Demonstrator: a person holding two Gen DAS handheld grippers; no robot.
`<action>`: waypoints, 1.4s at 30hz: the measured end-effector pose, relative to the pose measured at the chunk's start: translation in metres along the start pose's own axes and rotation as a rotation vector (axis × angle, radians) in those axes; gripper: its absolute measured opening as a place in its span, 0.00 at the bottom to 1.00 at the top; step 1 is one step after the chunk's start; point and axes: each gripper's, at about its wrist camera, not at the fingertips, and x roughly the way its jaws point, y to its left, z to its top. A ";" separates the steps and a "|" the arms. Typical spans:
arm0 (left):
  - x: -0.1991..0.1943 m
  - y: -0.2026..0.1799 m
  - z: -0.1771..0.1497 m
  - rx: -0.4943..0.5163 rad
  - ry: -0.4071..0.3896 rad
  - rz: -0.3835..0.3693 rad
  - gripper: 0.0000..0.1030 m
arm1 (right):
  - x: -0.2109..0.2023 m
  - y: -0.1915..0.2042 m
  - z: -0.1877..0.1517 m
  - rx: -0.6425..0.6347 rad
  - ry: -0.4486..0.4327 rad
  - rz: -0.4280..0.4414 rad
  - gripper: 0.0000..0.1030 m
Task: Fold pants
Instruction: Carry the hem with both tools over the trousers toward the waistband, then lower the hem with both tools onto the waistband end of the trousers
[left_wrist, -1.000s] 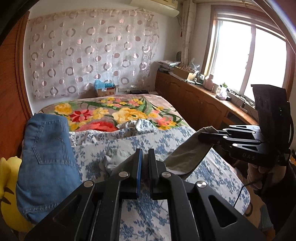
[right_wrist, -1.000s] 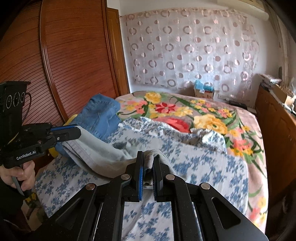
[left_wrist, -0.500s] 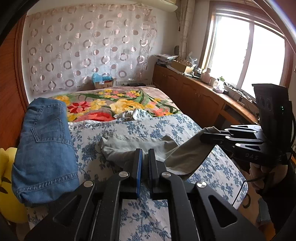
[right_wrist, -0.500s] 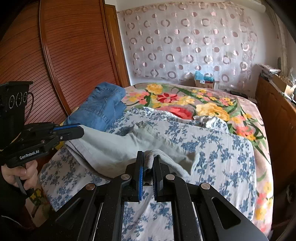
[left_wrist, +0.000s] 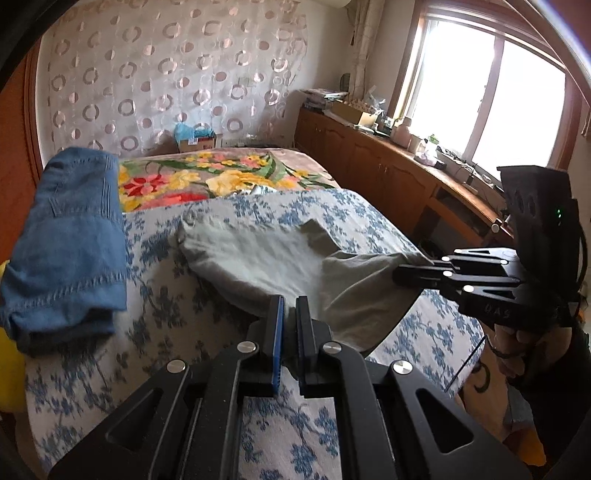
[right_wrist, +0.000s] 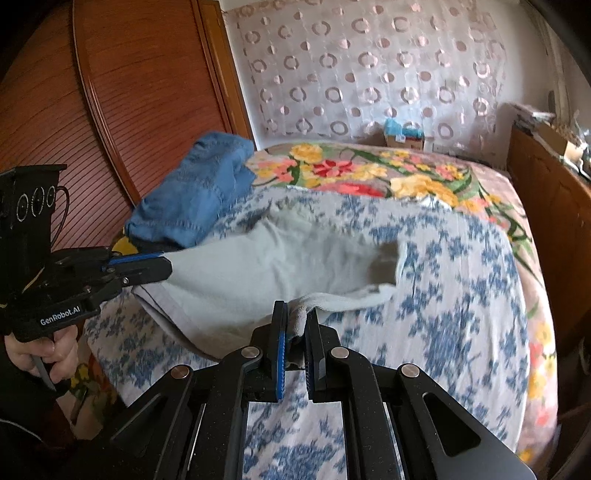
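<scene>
Pale grey-green pants (left_wrist: 258, 258) (right_wrist: 280, 266) hang stretched between both grippers, their far end resting on the blue-flowered sheet (left_wrist: 177, 332) (right_wrist: 454, 295). My left gripper (left_wrist: 290, 306) is shut on one near corner of the cloth; the right wrist view shows it at the left (right_wrist: 166, 264). My right gripper (right_wrist: 295, 317) is shut on the other near corner, where the fabric bunches between the pads; the left wrist view shows it at the right (left_wrist: 400, 271). A hand (right_wrist: 44, 350) grips the left tool's handle.
Folded blue jeans (left_wrist: 66, 236) (right_wrist: 199, 195) lie at the bed's left side by the wooden headboard wall (right_wrist: 110, 110). A floral blanket (left_wrist: 207, 177) covers the far bed. Wooden cabinets (left_wrist: 388, 173) under the window line the right side. A cardboard box (right_wrist: 402, 138) stands by the curtain.
Both grippers have sunk and moved forward with the pants. The cloth, bunched a second ago, now lies spread out flatter over the sheet.
</scene>
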 end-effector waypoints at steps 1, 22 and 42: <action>-0.001 0.000 -0.003 -0.001 0.001 0.000 0.07 | 0.001 0.000 -0.003 0.004 0.007 0.000 0.08; -0.010 -0.014 -0.058 -0.016 0.050 0.008 0.07 | -0.001 0.015 -0.046 0.029 0.084 -0.010 0.08; -0.039 -0.037 -0.094 0.007 -0.009 0.022 0.07 | -0.046 0.022 -0.092 -0.004 0.030 -0.038 0.08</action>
